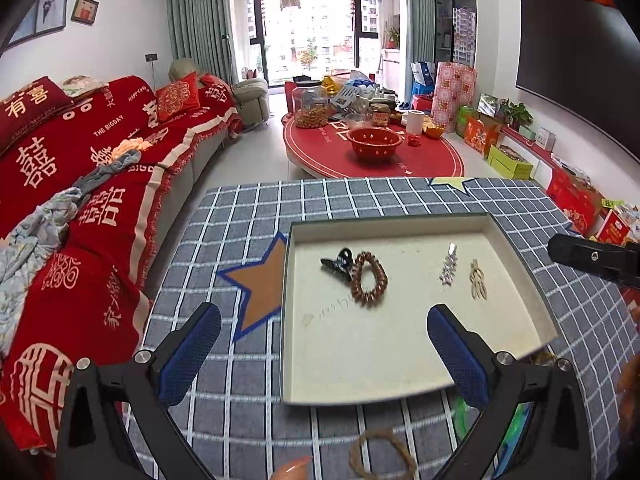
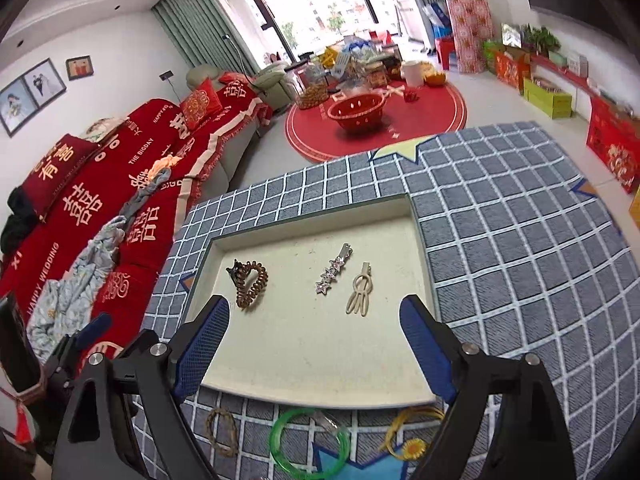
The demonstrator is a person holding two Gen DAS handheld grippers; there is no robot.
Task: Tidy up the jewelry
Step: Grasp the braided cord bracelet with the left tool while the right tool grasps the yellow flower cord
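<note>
The shallow cream square tray (image 2: 416, 240) is lying on the grey checked desk (image 2: 520, 240) and holding four pieces: one black claw clip (image 1: 338, 264) touching one brown spiral hair tie (image 1: 370, 280), one silver star hair clip (image 2: 332, 270) and one cream looped hair clip (image 2: 360, 290). The tray's near half is lying bare. On the desk beside the near rim are lying one green ring bangle (image 2: 308, 446), one brown twisted hair band (image 2: 222, 432) and one yellow sunflower hair tie (image 2: 412, 436). The left hand-held gripper (image 1: 324, 344) and right hand-held gripper (image 2: 316, 340) are standing spread, pinching nothing.

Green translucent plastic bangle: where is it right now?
Right wrist view: green translucent plastic bangle lies on the checked cloth, outside the cream tray's near rim, between braided ring and sunflower tie.
</note>
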